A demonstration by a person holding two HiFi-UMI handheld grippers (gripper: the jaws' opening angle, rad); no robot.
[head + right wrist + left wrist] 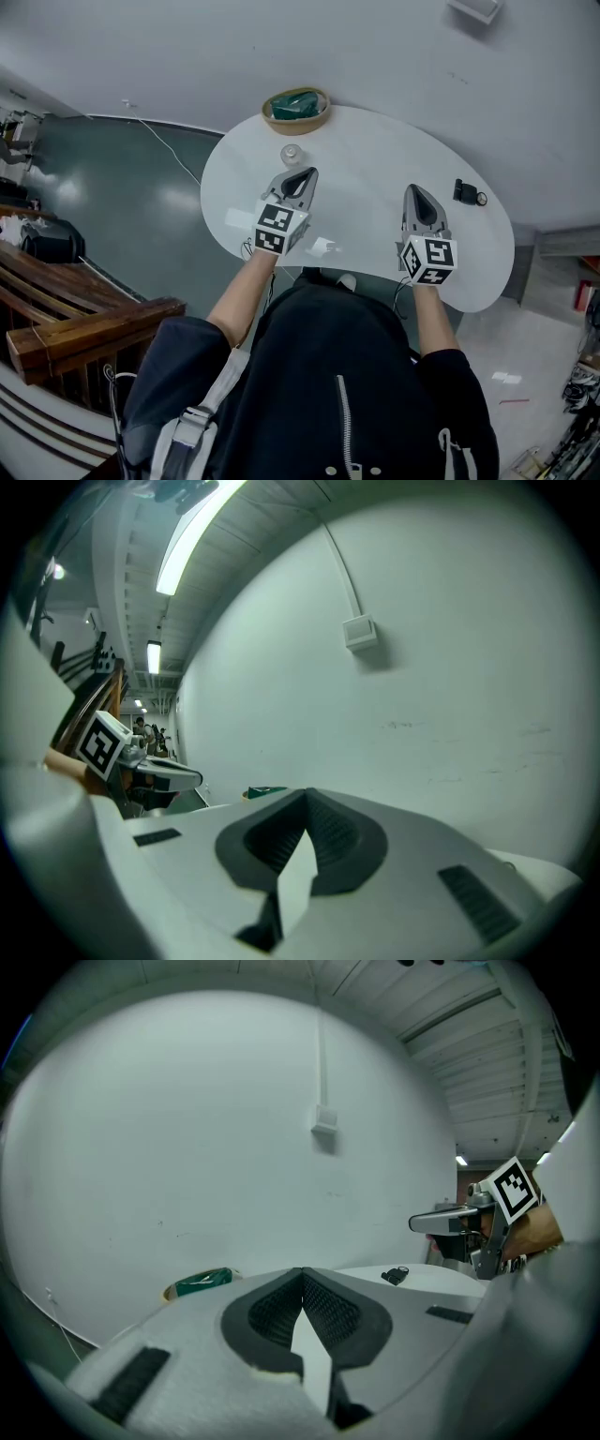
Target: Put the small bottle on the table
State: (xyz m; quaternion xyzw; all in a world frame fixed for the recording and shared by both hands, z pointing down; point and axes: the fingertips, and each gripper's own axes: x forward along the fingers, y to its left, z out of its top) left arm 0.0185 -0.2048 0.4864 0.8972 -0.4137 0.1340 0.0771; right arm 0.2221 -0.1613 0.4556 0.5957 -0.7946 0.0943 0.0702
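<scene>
The person is holding both tools low over the near side of the white table (pixel 375 155), and neither one is carrying anything. The left gripper (pixel 301 175) is showing its two dark ribbed pads pressed together tip to tip in its own view, with nothing caught between them. The right gripper (pixel 418 193) is reading the same way, its jaws meeting in a closed point with only bare wall beyond. What looks like the small bottle (pixel 291 154), a clear, pale thing seen from above, is standing on the tabletop toward the far edge. It is sitting between the woven basket (pixel 296 113) at that edge and the left gripper's tips, just ahead of those tips but apart from them. The head view is too small to make sure of the bottle's cap or whether it is fully upright, and neither gripper view is showing it. A small black object (pixel 467 193) is lying near the right edge, well apart from both tools. Judging from this, the placing appears to be done: the bottle is resting on the table and is free of both tools. Nothing more seems to be needed than drawing the tools away.
</scene>
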